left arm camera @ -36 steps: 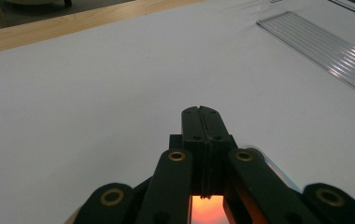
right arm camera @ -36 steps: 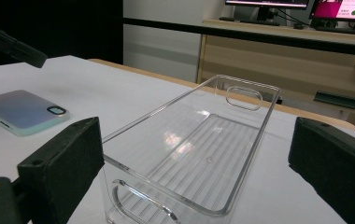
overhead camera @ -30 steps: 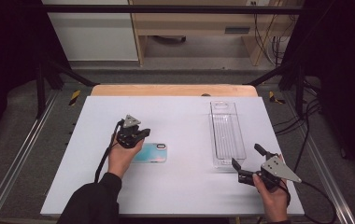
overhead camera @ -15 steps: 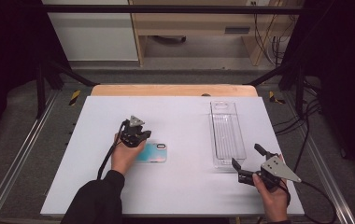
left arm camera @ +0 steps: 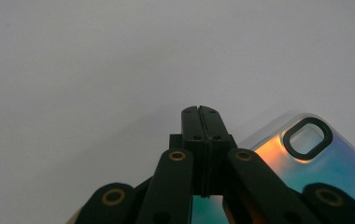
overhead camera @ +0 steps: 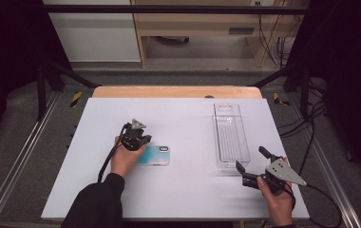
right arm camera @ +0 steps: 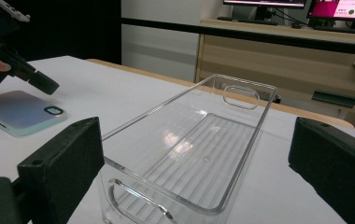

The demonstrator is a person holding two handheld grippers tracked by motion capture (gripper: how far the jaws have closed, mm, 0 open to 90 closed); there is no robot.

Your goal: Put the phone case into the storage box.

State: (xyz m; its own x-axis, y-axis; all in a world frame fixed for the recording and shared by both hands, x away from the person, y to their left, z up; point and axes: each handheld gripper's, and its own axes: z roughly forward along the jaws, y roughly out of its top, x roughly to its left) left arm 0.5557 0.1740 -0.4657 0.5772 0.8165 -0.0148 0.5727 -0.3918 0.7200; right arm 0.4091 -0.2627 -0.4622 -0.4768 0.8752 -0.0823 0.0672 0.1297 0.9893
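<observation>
An iridescent phone (overhead camera: 157,155) lies flat on the white table (overhead camera: 188,118), its camera cut-out toward the right. My left gripper (overhead camera: 143,141) hovers over the phone's far edge with its jaws pressed together and nothing between them; the closed tips (left arm camera: 200,112) stand just left of the phone's (left arm camera: 315,163) camera ring. My right gripper (overhead camera: 252,165) rests near the front right, open and empty. Its wide-apart pads (right arm camera: 63,163) frame a clear plastic tray (right arm camera: 189,149) lying just ahead. Farther off are the phone (right arm camera: 19,112) and the left gripper (right arm camera: 42,84).
The clear tray (overhead camera: 230,135) lies lengthwise at the right of the table, with nothing in it. A wooden strip (overhead camera: 176,91) runs along the table's far edge. Metal rails (overhead camera: 17,161) and cables (overhead camera: 307,123) flank the sides.
My left gripper has crept a touch to the right over the phone. The right gripper has kept still.
</observation>
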